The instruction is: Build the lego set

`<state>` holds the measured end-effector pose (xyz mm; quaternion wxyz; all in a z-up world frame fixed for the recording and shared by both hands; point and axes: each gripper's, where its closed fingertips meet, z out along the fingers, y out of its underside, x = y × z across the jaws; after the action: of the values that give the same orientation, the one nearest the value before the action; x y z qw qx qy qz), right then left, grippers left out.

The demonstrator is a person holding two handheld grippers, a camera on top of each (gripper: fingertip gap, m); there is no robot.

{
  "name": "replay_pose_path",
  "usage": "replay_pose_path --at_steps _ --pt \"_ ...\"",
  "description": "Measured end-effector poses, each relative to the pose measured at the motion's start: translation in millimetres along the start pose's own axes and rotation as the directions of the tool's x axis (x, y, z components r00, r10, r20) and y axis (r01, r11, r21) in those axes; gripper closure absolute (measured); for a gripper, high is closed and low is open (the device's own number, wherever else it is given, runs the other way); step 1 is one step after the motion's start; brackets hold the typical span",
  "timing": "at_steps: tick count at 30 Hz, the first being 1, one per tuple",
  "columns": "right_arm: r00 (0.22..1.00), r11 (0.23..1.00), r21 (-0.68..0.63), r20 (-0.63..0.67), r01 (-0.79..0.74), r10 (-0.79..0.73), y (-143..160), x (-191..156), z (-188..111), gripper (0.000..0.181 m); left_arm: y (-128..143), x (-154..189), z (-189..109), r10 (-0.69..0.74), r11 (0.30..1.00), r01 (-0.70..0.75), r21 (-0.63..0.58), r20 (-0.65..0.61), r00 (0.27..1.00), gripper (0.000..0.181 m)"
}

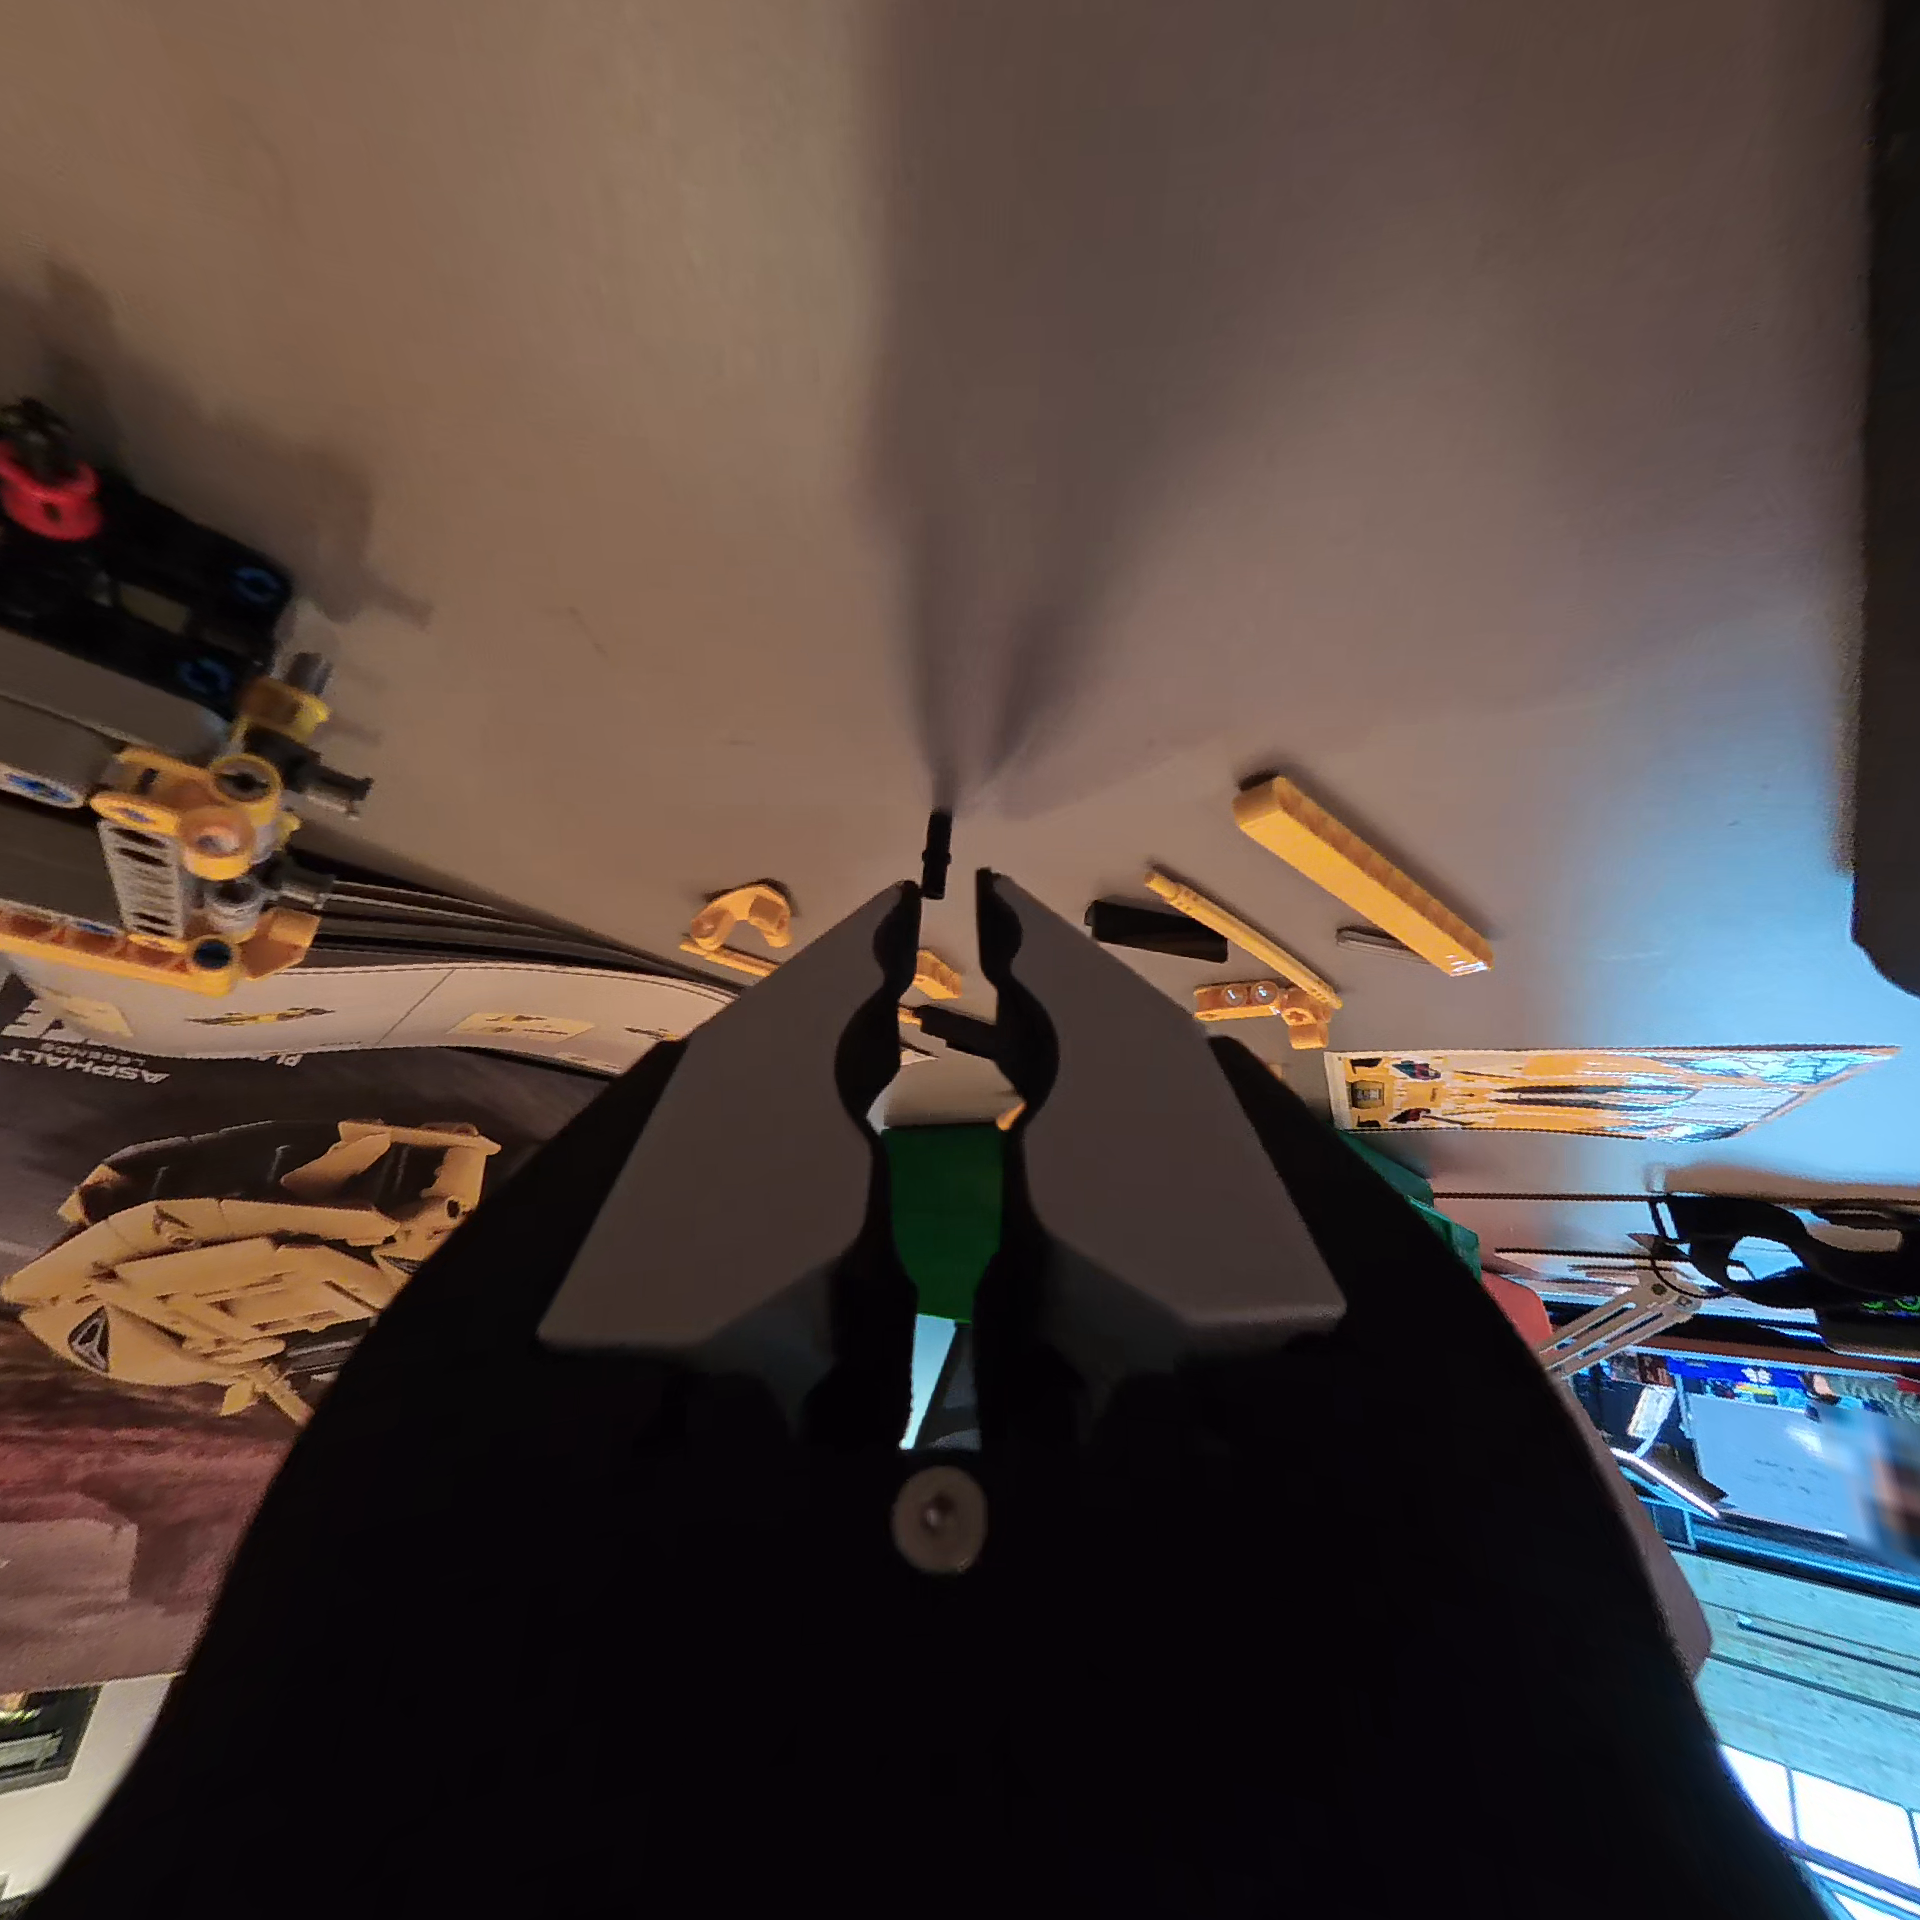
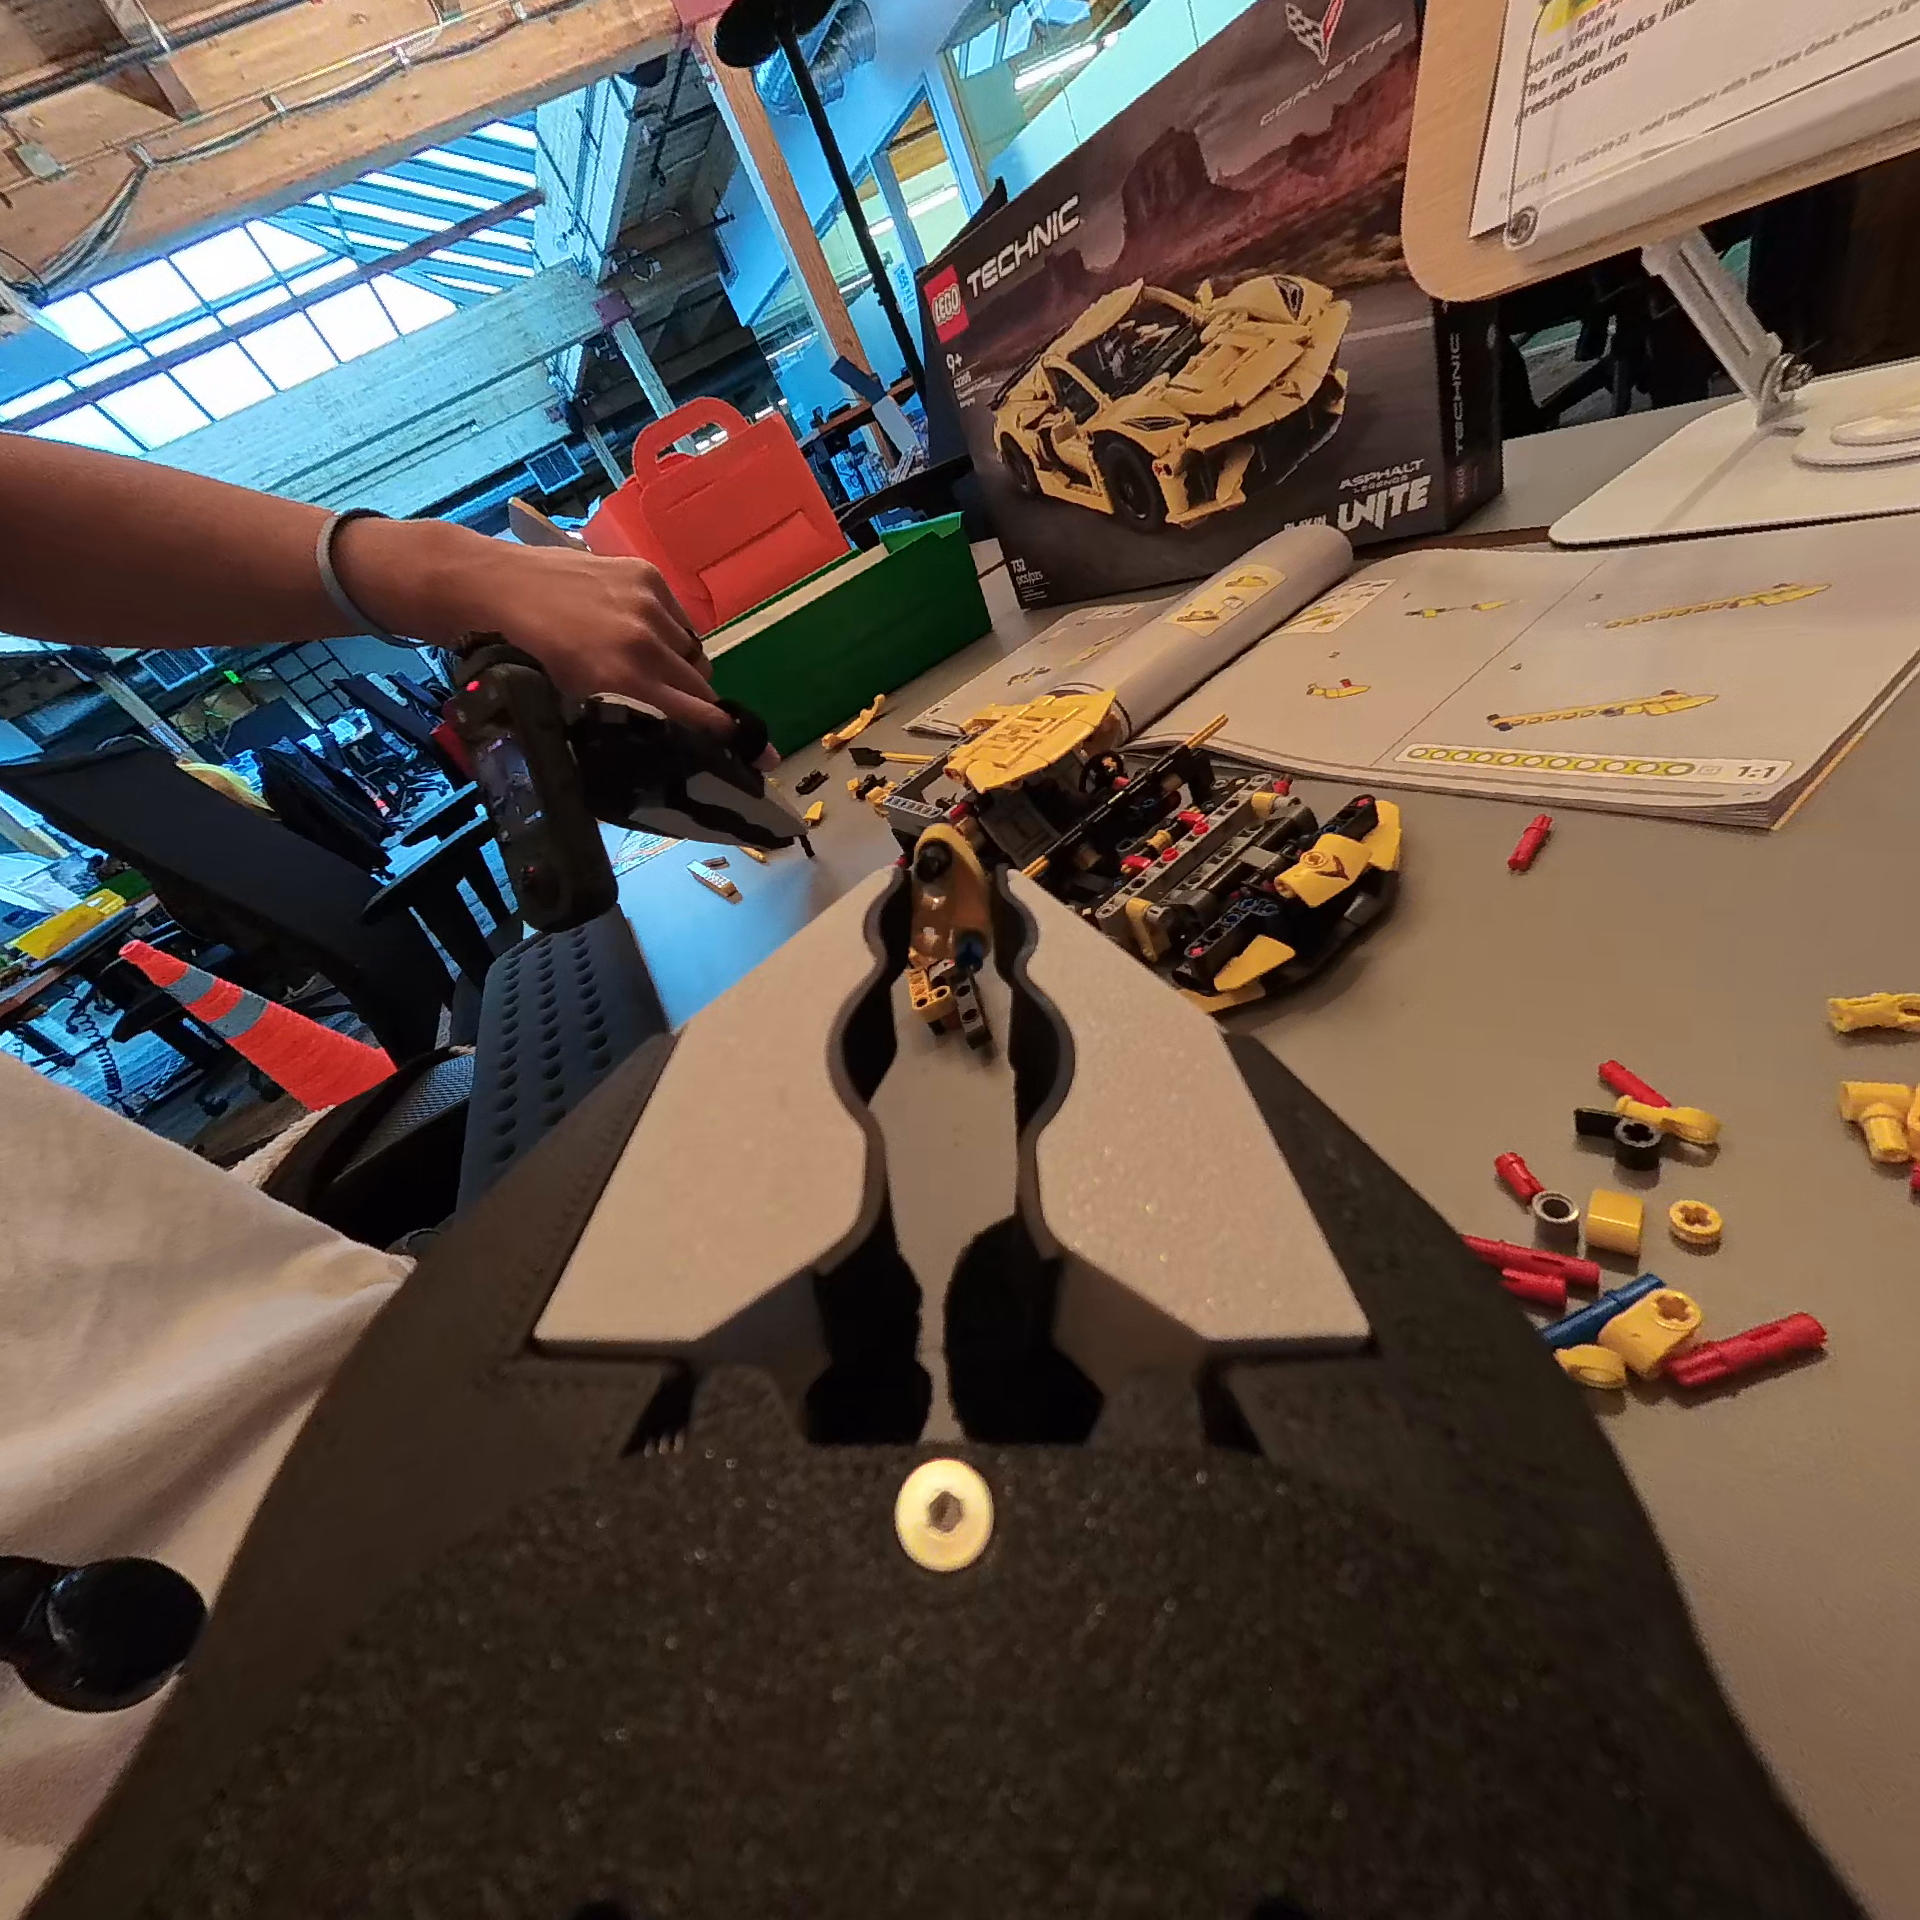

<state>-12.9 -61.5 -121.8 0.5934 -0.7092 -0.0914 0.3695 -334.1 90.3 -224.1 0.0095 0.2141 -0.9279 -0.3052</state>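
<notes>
My left gripper (image 1: 948, 885) points its tips down at the grey table (image 1: 1039, 416). Its jaws stand a narrow gap apart around a small black pin (image 1: 935, 857), which rests against one fingertip. The same gripper, held by a hand, shows in the right wrist view (image 2: 800, 826). My right gripper (image 2: 951, 883) is shut on a small yellow and grey sub-assembly (image 2: 945, 925) and holds it above the table. Just beyond it lies the partly built yellow and black car (image 2: 1174, 862), which also shows in the left wrist view (image 1: 177, 821).
Near the pin lie a long yellow beam (image 1: 1361, 873), a black connector (image 1: 1153, 925), small yellow pieces (image 1: 738, 920) and a sticker sheet (image 1: 1600, 1086). The open booklet (image 2: 1455, 665), the set's box (image 2: 1195, 384), a green bin (image 2: 852, 634) and loose red and yellow parts (image 2: 1621, 1226) surround the car. There is about 35 cm between the tips of the two grippers.
</notes>
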Motion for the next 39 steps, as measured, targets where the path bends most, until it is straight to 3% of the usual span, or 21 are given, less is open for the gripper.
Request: replay_pose_path --at_steps 14,17,19,21,24,28,31,35,39 --pt "1.000 1.000 -0.001 0.003 -0.001 0.001 -0.1 -0.4 -0.2 0.168 2.6 1.4 -6.3 -0.076 0.997 0.076 0.027 -0.006 0.997 0.164" --pt "1.000 1.000 0.002 0.006 -0.003 0.003 -0.5 -0.5 -0.7 0.168 -0.3 -5.7 -21.1 -0.244 0.955 0.246 0.168 -0.033 0.969 0.164" --pt "1.000 1.000 0.005 0.009 -0.005 0.005 -0.9 -0.6 -1.1 0.168 -1.3 -13.4 -31.9 -0.438 0.840 0.450 0.302 -0.110 0.892 0.159" --pt "1.000 1.000 0.008 0.013 -0.010 0.010 -1.5 -0.8 -1.5 0.168 6.6 -18.2 -34.2 -0.611 0.674 0.639 0.371 -0.206 0.764 0.155" --pt "1.000 1.000 0.010 0.016 -0.012 0.012 -1.7 -1.2 -1.7 0.168 11.2 -21.2 -39.0 -0.748 0.388 0.810 0.439 -0.364 0.556 0.153" --pt "1.000 1.000 0.009 0.017 -0.011 0.011 -1.6 -1.7 -1.6 0.168 9.5 -25.4 -52.7 -0.777 0.064 0.906 0.418 -0.548 0.308 0.152" --pt "1.000 1.000 0.009 0.018 -0.015 0.015 -1.5 -1.3 -1.5 0.168 10.8 -28.2 -59.7 -0.754 -0.127 0.920 0.371 -0.639 0.153 0.152" --pt "1.000 1.000 0.006 0.012 -0.016 0.016 -1.3 -0.4 -1.1 0.168 15.9 -21.6 -53.0 -0.734 -0.261 0.913 0.315 -0.679 0.024 0.152" --pt "1.000 1.000 -0.008 -0.002 -0.015 0.015 0.8 2.0 1.2 0.168 15.8 -7.3 -40.9 -0.717 -0.292 0.923 0.251 -0.696 -0.038 0.152"
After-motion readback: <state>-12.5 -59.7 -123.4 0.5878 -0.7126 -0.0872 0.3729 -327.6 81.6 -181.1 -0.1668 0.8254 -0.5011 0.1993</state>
